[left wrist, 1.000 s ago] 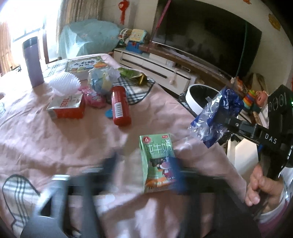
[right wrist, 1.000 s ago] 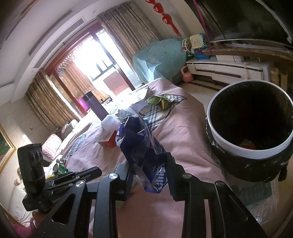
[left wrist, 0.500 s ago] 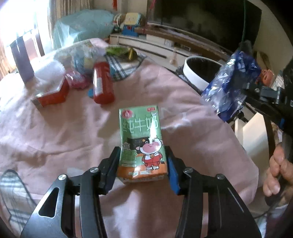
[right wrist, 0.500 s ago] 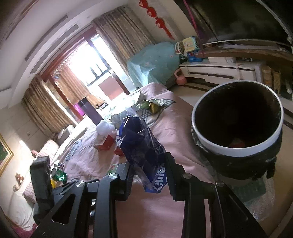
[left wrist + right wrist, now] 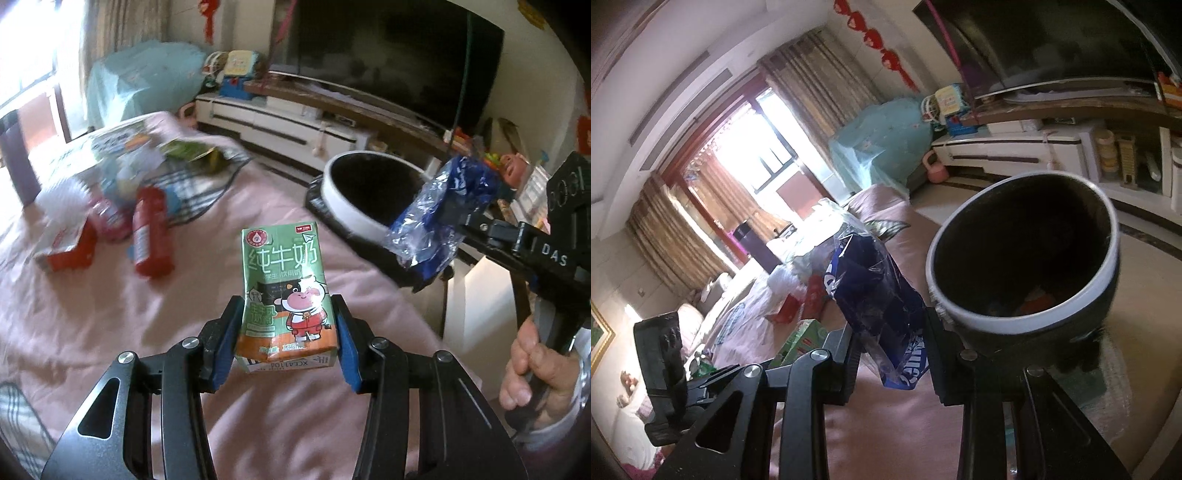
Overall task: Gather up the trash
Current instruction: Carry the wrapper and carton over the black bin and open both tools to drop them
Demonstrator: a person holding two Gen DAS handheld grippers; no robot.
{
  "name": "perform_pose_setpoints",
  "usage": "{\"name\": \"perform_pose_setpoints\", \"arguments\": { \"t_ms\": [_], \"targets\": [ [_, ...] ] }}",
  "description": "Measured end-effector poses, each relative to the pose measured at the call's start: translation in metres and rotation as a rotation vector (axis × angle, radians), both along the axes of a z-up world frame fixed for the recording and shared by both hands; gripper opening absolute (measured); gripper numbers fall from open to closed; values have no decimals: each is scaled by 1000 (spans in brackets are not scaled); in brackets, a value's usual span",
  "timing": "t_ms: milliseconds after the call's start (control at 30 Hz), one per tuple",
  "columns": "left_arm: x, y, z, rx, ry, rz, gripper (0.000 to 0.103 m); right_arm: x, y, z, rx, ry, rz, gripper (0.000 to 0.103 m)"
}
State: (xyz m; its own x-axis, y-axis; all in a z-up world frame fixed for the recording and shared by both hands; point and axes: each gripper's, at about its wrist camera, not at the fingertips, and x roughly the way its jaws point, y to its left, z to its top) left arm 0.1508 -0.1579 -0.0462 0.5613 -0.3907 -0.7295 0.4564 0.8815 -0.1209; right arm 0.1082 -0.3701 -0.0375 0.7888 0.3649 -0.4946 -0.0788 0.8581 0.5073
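Left wrist view first: the left gripper [image 5: 286, 341] has its blue pads pressed against both sides of a green milk carton [image 5: 286, 295], so it's closed down to carton width and gripping the lower half, with the carton standing upright and lifted clear of the pink tablecloth [image 5: 110, 314]. Off to the right you can see the right gripper [image 5: 436, 236] coming in from the side, angled up and to the left, with a crumpled blue plastic wrapper [image 5: 439, 218] pinched at its tip, held just beside the rim of the trash bin [image 5: 354, 218]. The right hand [image 5: 532, 373] is wrapped around that tool's handle at the lower right edge, fingers curled. Further back on the table there's a red can [image 5: 151, 236] lying on its side and a red tissue box [image 5: 70, 247], both blurry. Right wrist view: the gripper [image 5: 892, 363] is nearly closed, clamped on the bottom of the blue wrapper [image 5: 879, 306], which sticks up between the fingers. The bin [image 5: 1023, 258] sits right next to it on the right, tilted in frame, with some orange bits visible at the bottom. The left tool [image 5: 676, 376] shows at lower left, and the green carton [image 5: 801, 338] peeks out beside it.
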Motion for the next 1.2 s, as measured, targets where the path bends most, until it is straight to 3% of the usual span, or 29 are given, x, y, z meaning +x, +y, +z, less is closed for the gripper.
{"name": "perform_pose_setpoints", "arguments": {
  "t_ms": [200,533,1033,1067,1100,1200],
  "targets": [
    [13,-37,13,-5,-31,-59,46,3,-31,6,-6,-2,-68,32],
    [46,-92,16,-7,-10,-120,46,25,-67,10,-44,24,-139,32],
    [74,-130,5,3,14,-131,47,57,-100,-4,-72,116,-157,34],
    [75,-130,4,1,15,-125,48,59,-101,-4,-75,119,-157,36],
    [76,-130,4,0,18,-120,56,60,-101,-4,-81,124,-159,37],
    [75,-123,7,-18,13,-104,69,61,-102,-3,-76,126,-165,54]
  ]
}}
